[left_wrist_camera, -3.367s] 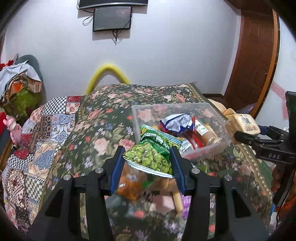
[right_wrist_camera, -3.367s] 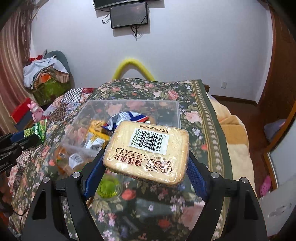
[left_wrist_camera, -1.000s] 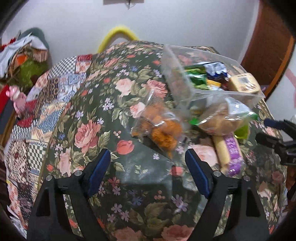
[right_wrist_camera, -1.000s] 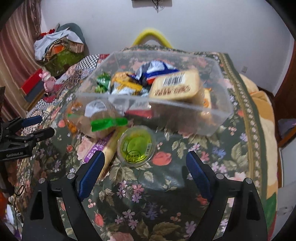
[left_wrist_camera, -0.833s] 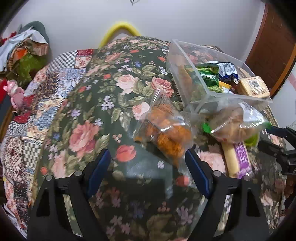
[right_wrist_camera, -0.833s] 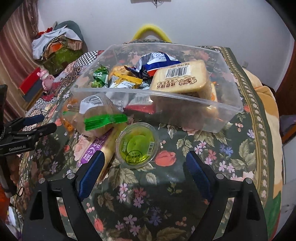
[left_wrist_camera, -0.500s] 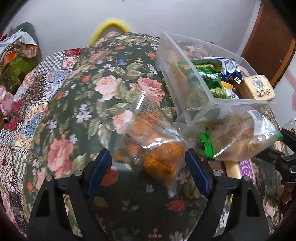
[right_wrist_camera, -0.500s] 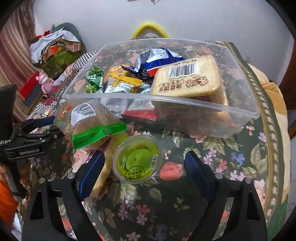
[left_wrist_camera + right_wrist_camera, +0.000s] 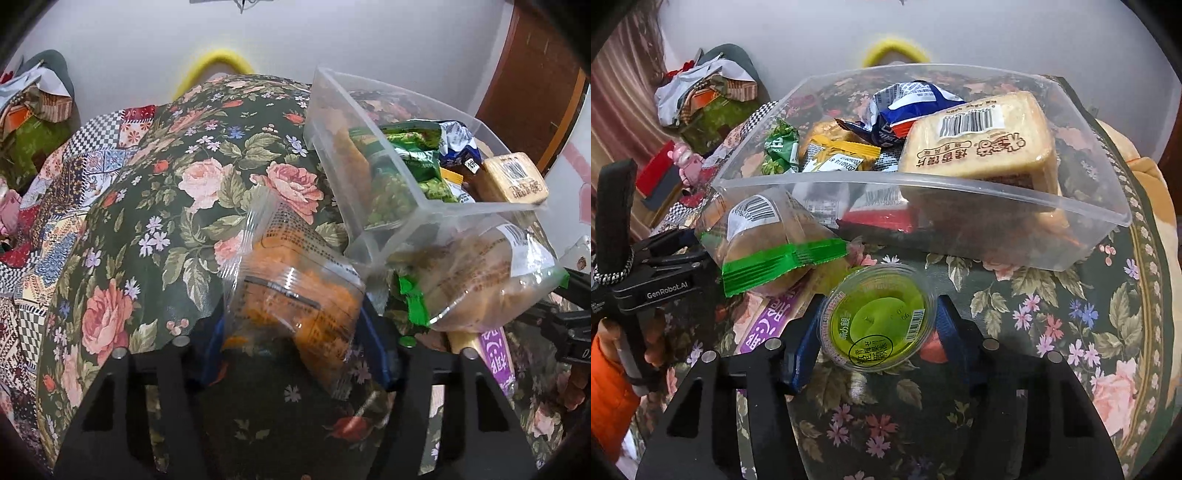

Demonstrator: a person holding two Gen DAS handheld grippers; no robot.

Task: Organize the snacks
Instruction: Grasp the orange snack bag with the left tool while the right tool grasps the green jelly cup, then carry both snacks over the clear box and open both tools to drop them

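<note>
Two hand-held grippers are down on snacks in front of the clear plastic bin (image 9: 960,221) on the floral-covered desk (image 9: 155,221). We note the left hand-held gripper (image 9: 291,339) with jaws closing around the clear bag of orange snacks (image 9: 291,295); its blue pads sit against both sides of the bag. The right hand-held gripper (image 9: 875,339) is likewise closing, its pads at the rim of the green jelly cup (image 9: 879,321), which stands just before the bin's near wall.

Risks, as we judge them: the orange bag is soft and slick, so a grip on film alone could slide off on lifting, or crush the contents if the jaws narrow further. The cup is round and its wall tapers, so it could squirt out of the pads or tip. The green-sealed bread bag (image 9: 768,240) leans on the bin between both grippers and could get dragged along.

Count outside the bin: one orange bag, one jelly cup, one green-sealed bread bag, one purple-wrapped stick (image 9: 768,321). Inside the bin we make out one large toast pack (image 9: 979,147), one blue-and-white packet (image 9: 905,103), one green pea packet (image 9: 406,162), one yellow packet (image 9: 842,155), and one red item (image 9: 879,218); anything beneath is hidden.
</note>
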